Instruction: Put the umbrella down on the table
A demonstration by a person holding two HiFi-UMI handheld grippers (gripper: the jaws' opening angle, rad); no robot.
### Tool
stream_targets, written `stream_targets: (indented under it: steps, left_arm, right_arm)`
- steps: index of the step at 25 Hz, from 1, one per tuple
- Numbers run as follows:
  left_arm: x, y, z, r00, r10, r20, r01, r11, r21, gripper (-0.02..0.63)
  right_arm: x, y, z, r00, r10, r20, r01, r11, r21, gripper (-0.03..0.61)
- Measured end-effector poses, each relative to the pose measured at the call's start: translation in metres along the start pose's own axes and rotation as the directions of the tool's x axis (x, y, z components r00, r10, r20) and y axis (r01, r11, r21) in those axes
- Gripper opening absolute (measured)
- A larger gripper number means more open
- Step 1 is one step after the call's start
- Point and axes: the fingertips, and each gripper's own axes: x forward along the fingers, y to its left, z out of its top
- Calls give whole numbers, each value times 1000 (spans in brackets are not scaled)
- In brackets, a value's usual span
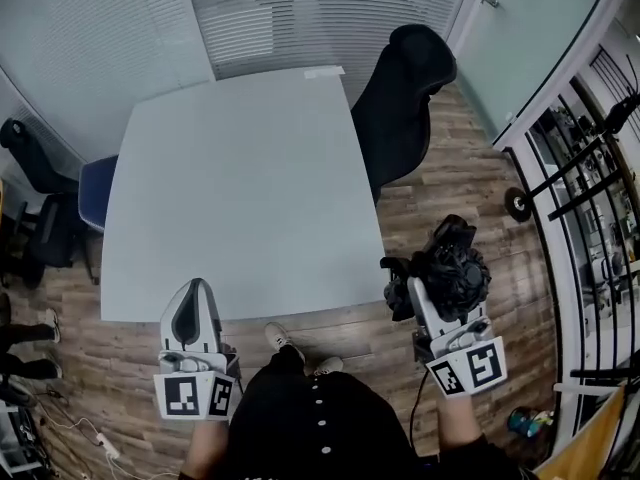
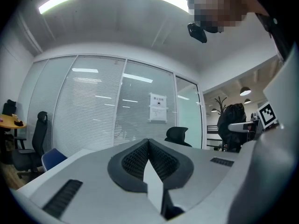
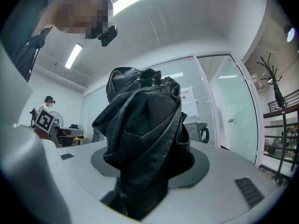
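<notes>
A black folded umbrella (image 1: 455,260) is bunched between the jaws of my right gripper (image 1: 428,290), which is shut on it. In the right gripper view the umbrella (image 3: 144,129) fills the gap and sticks up past the jaw tips. It hangs over the wooden floor, just right of the front right corner of the pale grey table (image 1: 240,188). My left gripper (image 1: 194,306) is at the table's front edge, left of the person's body. Its jaws meet at the tips, shut and empty; the left gripper (image 2: 148,142) points level across the tabletop.
A black office chair (image 1: 405,98) stands at the table's far right side and a blue chair (image 1: 95,190) at its left. A black railing (image 1: 580,198) runs along the right. Glass walls with blinds (image 1: 320,8) close the back. Cables (image 1: 70,433) lie on the floor, lower left.
</notes>
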Motion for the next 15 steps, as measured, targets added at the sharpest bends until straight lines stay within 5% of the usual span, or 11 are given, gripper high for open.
stream_targets:
  steps: [15]
  left_arm:
    - [41,45,17,998,-28,50,29,999,-16,15]
  right_arm:
    - [48,16,16,999,-25,28,26,999,-30,261]
